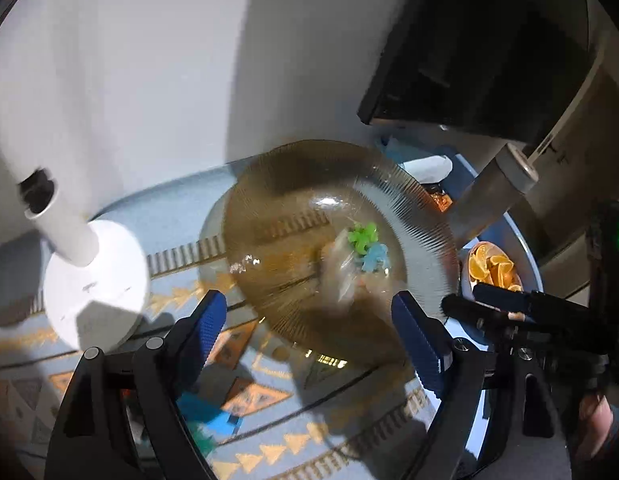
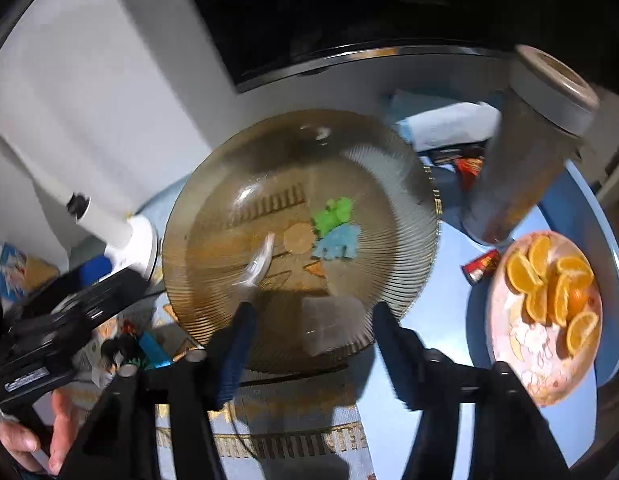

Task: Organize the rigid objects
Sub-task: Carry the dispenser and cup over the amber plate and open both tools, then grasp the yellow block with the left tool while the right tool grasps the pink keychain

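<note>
A: Between both grippers, centre of table: ribbed amber glass plate (image 2: 301, 236). On it a green toy block (image 2: 334, 216), a blue toy block (image 2: 338, 242) touching it on the near side, a round tan disc (image 2: 298, 237) just left of them, and a clear plastic piece (image 2: 259, 264), prob. a spoon, further left.

B: Finger state?

A: Right gripper (image 2: 309, 344) spread partway, nothing between the pads, plate's near rim showing through the gap. Left gripper (image 1: 309, 336) spread wide, also holding nothing; same rim sits in its gap. Neither pad set visibly presses the glass, though blur makes contact hard to rule out.

B: Which way do the blocks lie from the fingers?

A: Far side of both. From the right wrist view they sit ahead and slightly right of the gap's centre line. From the left wrist view, ahead and close to the right-hand pad's line. Pair reads as stacked near–far, green farther; each block's own long axis runs roughly left–right.

B: Nearer hand?

A: Judgement only: right gripper looks better lined up w/ the blocks; the left is offset toward the white lamp base (image 1: 95, 284). The spoon's long axis runs near-left to far-right, its near end nearly at the right gripper's left finger.

B: Clutter?

A: Grey-lidded canister (image 2: 525, 152) and a plate of orange wedges (image 2: 549, 320) to the right, well apart from the blocks.
</note>
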